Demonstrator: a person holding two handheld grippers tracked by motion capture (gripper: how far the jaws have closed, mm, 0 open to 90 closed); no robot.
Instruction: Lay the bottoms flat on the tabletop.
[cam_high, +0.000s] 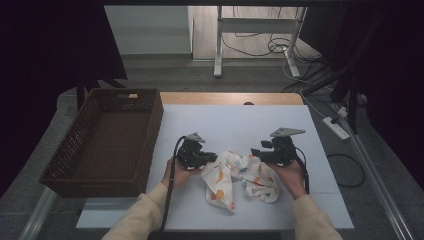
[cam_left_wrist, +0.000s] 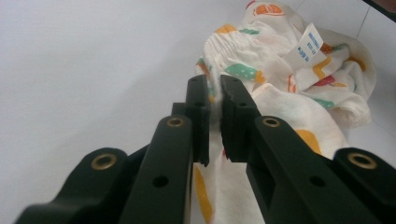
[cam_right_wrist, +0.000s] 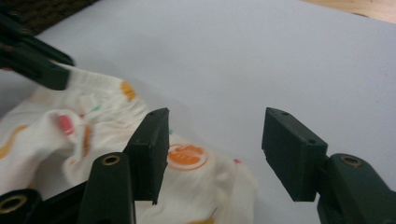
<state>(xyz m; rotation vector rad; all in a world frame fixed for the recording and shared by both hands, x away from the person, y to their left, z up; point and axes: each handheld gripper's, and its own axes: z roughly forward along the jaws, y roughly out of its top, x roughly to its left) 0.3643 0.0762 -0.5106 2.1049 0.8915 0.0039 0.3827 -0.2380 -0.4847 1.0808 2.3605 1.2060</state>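
A small white garment (cam_high: 240, 177) printed with orange, green and red shapes lies crumpled on the white mat (cam_high: 235, 117) near the front. My left gripper (cam_high: 212, 158) is shut on its gathered elastic edge (cam_left_wrist: 233, 51), with the fabric pinched between the jaws (cam_left_wrist: 215, 88). A white care label (cam_left_wrist: 306, 44) sticks up from the folds beyond. My right gripper (cam_high: 255, 152) hovers at the garment's right side, open. In the right gripper view (cam_right_wrist: 215, 126) its jaws stand wide apart over the cloth (cam_right_wrist: 70, 135), pressing on nothing. The left gripper (cam_right_wrist: 51, 74) shows there at the upper left, on the fabric.
A dark brown woven basket (cam_high: 152, 130) stands at the mat's left side. The wooden table edge (cam_high: 230, 98) runs behind the mat. Bare mat extends behind and to the right of the garment. Cables and a desk frame are on the floor beyond.
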